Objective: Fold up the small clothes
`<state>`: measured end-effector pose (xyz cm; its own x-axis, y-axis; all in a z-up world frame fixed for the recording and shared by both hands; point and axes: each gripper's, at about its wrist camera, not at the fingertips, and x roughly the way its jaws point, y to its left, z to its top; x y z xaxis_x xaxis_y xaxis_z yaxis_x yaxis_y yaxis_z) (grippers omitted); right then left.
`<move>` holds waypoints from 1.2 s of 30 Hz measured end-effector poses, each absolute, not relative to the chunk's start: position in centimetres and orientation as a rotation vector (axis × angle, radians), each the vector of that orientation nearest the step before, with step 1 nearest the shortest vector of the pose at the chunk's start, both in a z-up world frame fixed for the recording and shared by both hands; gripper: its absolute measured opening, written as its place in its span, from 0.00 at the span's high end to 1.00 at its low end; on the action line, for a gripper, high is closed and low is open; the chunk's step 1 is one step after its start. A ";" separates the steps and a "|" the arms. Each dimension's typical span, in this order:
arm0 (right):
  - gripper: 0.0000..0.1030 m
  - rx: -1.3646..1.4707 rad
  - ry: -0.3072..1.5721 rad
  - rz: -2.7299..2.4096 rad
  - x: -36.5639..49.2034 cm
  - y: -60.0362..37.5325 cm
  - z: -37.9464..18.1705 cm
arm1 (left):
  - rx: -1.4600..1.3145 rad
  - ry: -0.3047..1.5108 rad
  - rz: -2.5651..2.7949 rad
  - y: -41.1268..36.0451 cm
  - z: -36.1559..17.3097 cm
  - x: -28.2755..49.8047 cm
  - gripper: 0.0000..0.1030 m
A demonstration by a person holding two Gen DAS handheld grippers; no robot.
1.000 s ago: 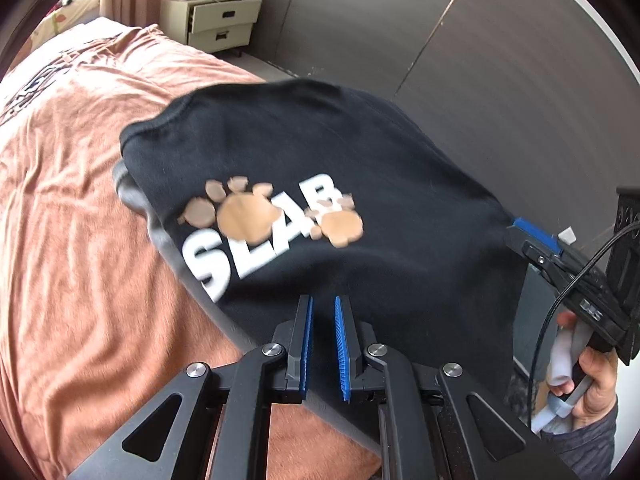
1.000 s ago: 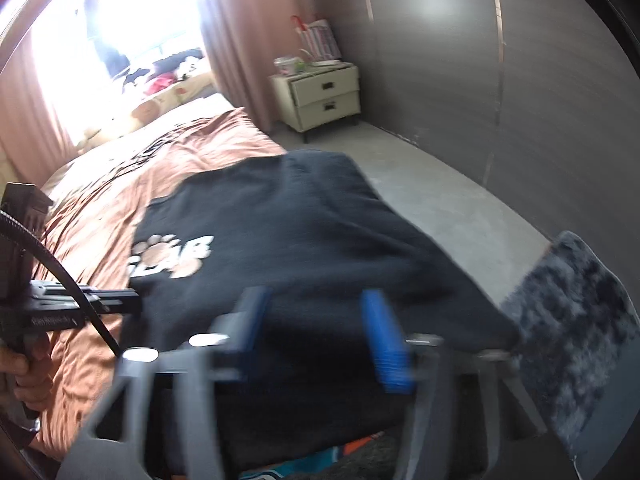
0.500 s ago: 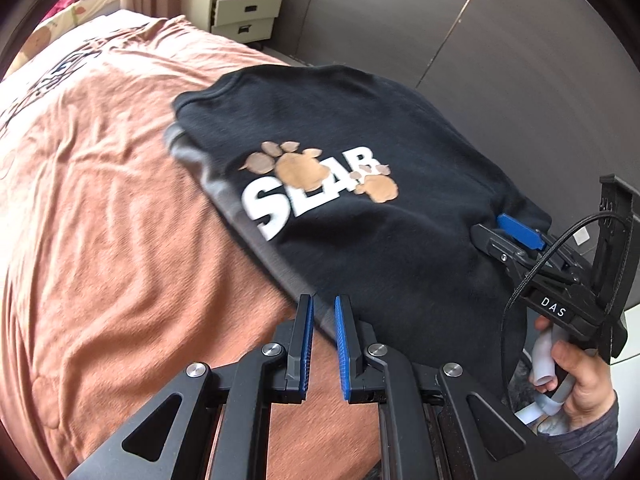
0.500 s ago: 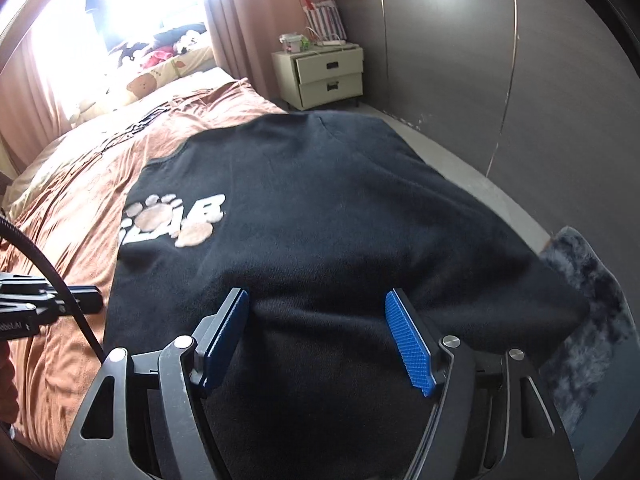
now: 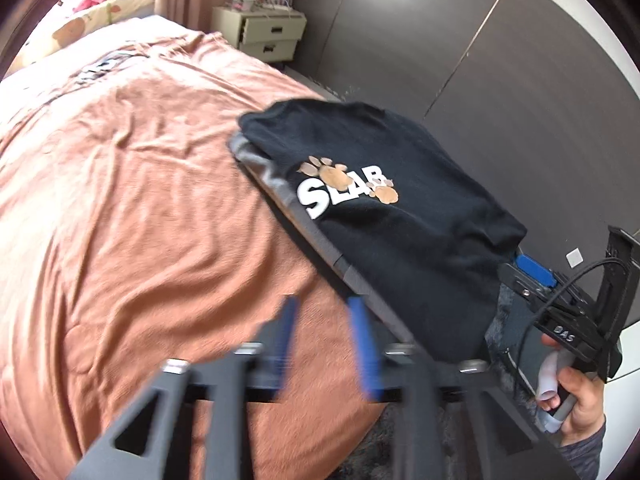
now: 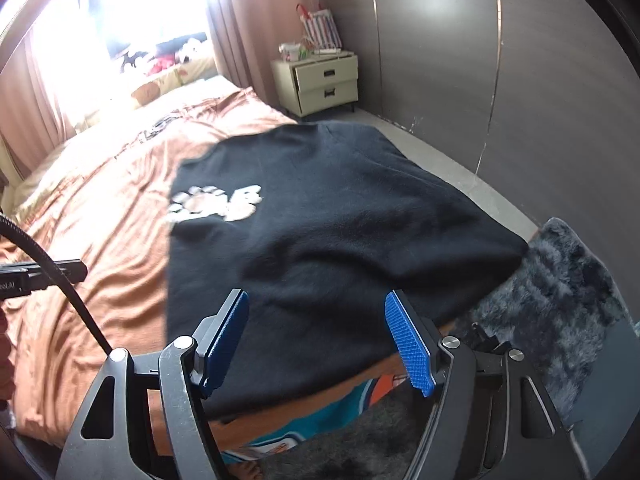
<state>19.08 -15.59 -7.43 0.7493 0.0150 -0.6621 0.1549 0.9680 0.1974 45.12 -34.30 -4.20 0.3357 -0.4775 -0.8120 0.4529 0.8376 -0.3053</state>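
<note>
rust-orange bedspread (image 5: 132, 200) covers the bed; a folded black shirt (image 5: 384, 208) lies at its near corner, above a grey shaggy rug (image 6: 560, 280). cream nightstand (image 6: 324, 84) by dark wardrobe doors (image 6: 520, 60). left gripper (image 5: 324, 344) opening, nothing between; right gripper (image 6: 316, 340) wide, empty, over the shirt.

So the left tool (image 5: 326, 340) is off the black sweatshirt (image 5: 400, 216) now: a second ago its jaws were pinched on the near edge, and now they're opening over bare orange bedspread (image 5: 132, 208) with nothing between them. It's backed away too, so the sweatshirt sits farther off. The right tool (image 6: 320, 336) has pulled back a bit, and the bed edge shows under its pads.
</note>
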 end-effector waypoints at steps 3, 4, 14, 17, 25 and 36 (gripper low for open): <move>0.24 0.252 0.711 -0.092 16.6 -14.8 -6.3 | -0.029 1.011 -0.592 -32.4 -2.6 43.2 0.26; 0.20 0.250 0.704 -0.096 15.6 -14.4 -5.7 | -0.038 1.001 -0.593 -31.6 -2.0 42.6 0.24; 0.00 0.210 0.612 -0.100 7.0 -7.9 -1.3 | -0.074 0.848 -0.564 -23.0 3.1 35.4 0.00; 0.00 0.204 0.614 -0.073 4.2 -6.1 -0.8 | -0.084 0.822 -0.550 -20.4 3.6 33.2 0.00; 0.00 0.210 0.575 -0.012 -2.0 -3.1 0.7 | -0.059 0.749 -0.488 -13.9 5.0 26.3 0.00; 0.00 0.191 0.531 0.057 -8.3 1.2 1.2 | -0.023 0.612 -0.339 -7.1 6.7 16.6 0.00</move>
<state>-8.30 1.15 1.17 0.8613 0.1036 -0.4975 -0.0050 0.9807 0.1955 16.61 -7.11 6.66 0.7650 -0.3185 -0.5597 0.3051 0.9447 -0.1206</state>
